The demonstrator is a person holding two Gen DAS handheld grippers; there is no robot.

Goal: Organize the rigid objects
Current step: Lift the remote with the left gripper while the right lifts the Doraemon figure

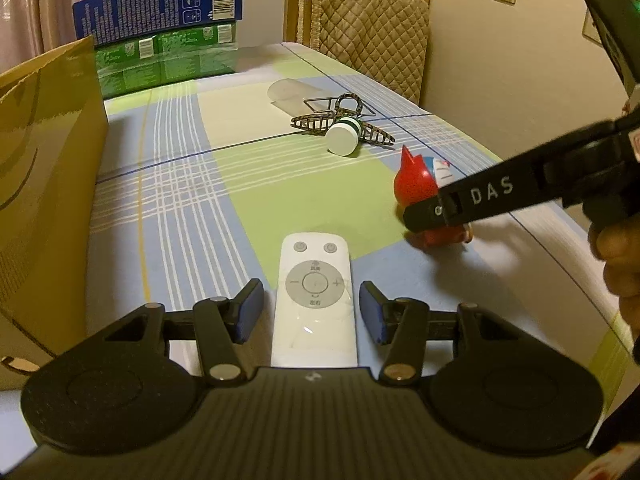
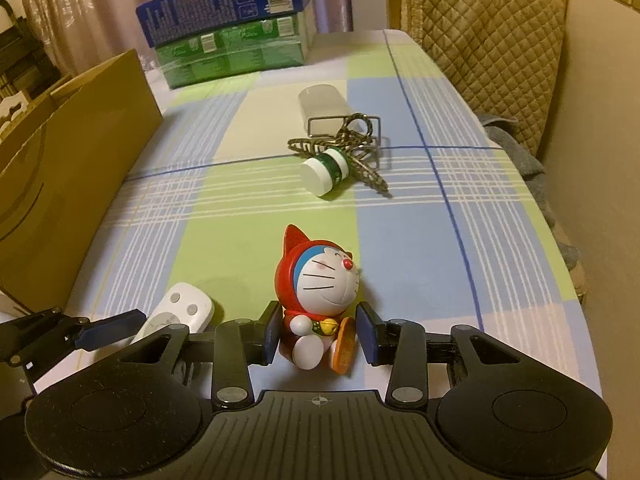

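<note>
Left wrist: right claw (image 1: 424, 216) arm reads "DAS", astride toy (image 1: 414, 184); left claw (image 1: 312, 312) astride remote (image 1: 314, 300), gaps visible.

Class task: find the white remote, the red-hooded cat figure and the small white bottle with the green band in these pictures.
white remote (image 1: 314, 300): left wrist view, on its round button pad.
red-hooded cat figure (image 2: 326, 280): right wrist view, on its white face.
small white bottle (image 2: 322, 176): right wrist view, on its white body.

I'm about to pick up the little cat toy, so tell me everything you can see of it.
The cat toy is a glossy plastic figure with a red pointed-ear hood, a blue and white smiling face, a red nose, white paws, a gold bell and an orange coin. It sits upright on the checked tablecloth, between the right gripper pads; the left pad looks against it, the right one stands just clear.
</note>
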